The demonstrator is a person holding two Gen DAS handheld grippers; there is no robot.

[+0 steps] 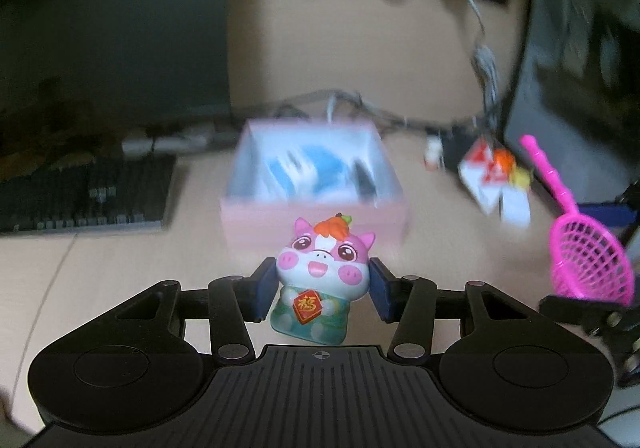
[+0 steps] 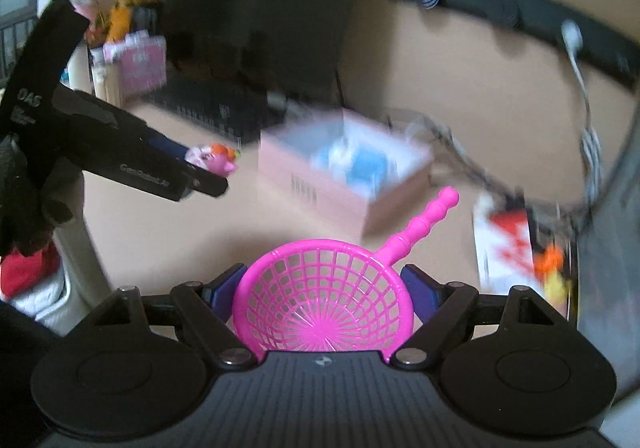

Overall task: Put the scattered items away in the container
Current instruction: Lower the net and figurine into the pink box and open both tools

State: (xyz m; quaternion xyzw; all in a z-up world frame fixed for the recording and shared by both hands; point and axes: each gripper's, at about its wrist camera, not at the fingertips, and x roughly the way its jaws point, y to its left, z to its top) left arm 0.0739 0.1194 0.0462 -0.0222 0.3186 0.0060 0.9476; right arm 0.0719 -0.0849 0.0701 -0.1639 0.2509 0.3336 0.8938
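Left gripper [image 1: 322, 288] clamps the pig figurine [image 1: 322, 274], right gripper [image 2: 326, 294] grips the pink net scoop [image 2: 324, 304], pink box [image 1: 316, 183] ahead.

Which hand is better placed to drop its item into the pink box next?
Left, probably. Its gripper holds the pig figurine directly facing the pink box. The right gripper carries the pink net, with the box off-centre.

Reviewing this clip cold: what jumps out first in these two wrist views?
The cartoon pig figurine clamped in the left gripper, facing the camera, and the bright pink net scoop gripped by its basket in the right gripper. Beyond both, on the tan desk, sits the open pink box with blue and white items inside, a dark keyboard to its left.
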